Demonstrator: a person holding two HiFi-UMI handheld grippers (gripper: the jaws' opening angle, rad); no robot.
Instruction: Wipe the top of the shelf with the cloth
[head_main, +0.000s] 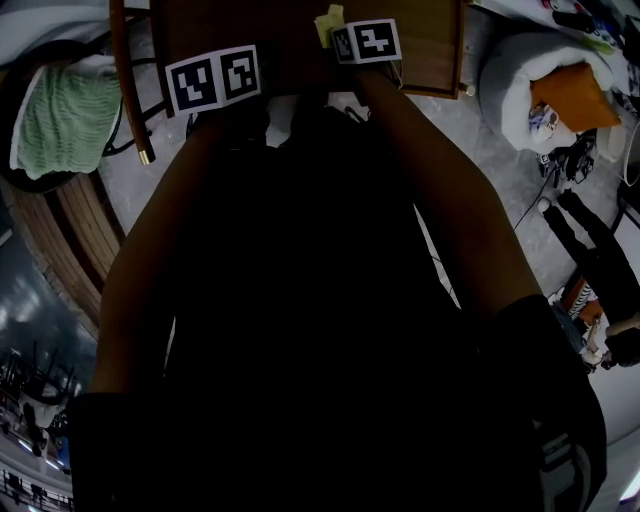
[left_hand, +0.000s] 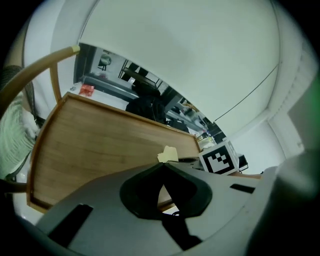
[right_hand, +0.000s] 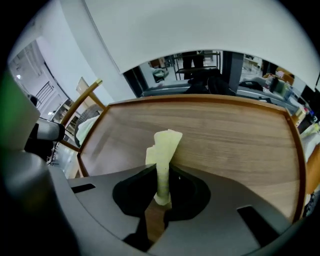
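Cloth (right_hand: 162, 150) pinched by right gripper (right_hand: 163, 175), left gripper (left_hand: 162, 167) pressed together empty; likely press it flat on shelf top (right_hand: 225, 130) beyond fingertips.

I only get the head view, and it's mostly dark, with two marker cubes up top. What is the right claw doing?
Observer: The right claw is shut on a pale yellow cloth, which sticks up between its jaws.
Operator: And the left one?
Observer: The left claw is shut, with nothing in it.
Operator: What does the shelf look like from there?
Observer: In the right gripper view the wooden shelf top spreads out beyond the cloth, with a raised lip round its edges.
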